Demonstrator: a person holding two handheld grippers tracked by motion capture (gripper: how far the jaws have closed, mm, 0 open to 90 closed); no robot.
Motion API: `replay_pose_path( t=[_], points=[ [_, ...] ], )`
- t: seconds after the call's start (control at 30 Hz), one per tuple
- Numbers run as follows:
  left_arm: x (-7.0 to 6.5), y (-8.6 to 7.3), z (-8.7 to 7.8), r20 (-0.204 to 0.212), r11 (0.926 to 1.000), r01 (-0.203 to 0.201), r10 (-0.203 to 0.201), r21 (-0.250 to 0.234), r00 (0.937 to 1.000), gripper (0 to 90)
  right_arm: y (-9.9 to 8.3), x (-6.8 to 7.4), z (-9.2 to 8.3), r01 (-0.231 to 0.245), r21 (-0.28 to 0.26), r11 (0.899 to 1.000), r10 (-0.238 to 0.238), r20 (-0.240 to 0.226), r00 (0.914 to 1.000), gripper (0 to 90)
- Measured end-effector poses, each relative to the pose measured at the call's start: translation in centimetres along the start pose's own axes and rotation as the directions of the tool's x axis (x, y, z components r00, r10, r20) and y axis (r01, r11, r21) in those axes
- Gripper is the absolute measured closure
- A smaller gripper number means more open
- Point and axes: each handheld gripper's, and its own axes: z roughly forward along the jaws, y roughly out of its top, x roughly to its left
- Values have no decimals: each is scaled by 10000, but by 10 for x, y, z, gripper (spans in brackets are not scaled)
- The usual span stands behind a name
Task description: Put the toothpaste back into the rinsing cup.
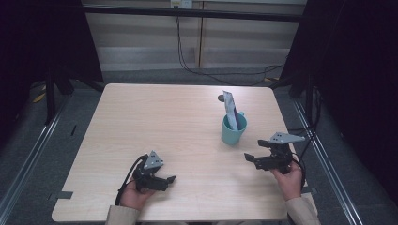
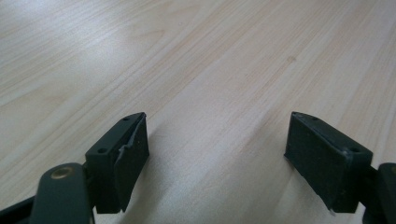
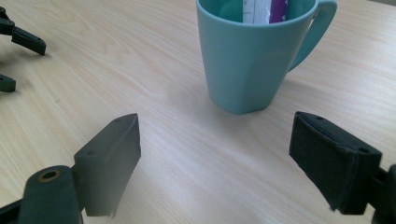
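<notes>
On the pale wood-grain table (image 1: 155, 117) a teal ceramic mug with a handle (image 1: 233, 130) stands upright toward the right side, and a tall white-and-purple foil sachet (image 1: 231, 109) leans inside it, its top well above the rim. The packet sitting in the mug suggests the placing is done — though whether more is meant to follow cannot be told.

The right gripper (image 1: 251, 159), held in the person's right hand, hovers near the mug on the person's side of it, apart from it. In the right gripper view its black jaws stand wide apart with nothing between them, the mug (image 3: 250, 56) just ahead. The left gripper (image 1: 170, 180) sits low near the table's near edge, well apart from the mug; its jaws too are spread wide and empty over bare wood (image 2: 210, 70). Judged from this, little is left — perhaps only drawing both hands back.
</notes>
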Motion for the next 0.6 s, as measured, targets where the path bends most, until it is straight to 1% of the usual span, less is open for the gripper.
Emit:
replay_pose_path(
  t=[0.6],
  points=[
    [0,0,0,-5,10000,-4,4,-1,10000,210,-22,3,6,4,266,9996,-2,-50,10000,157]
  ],
)
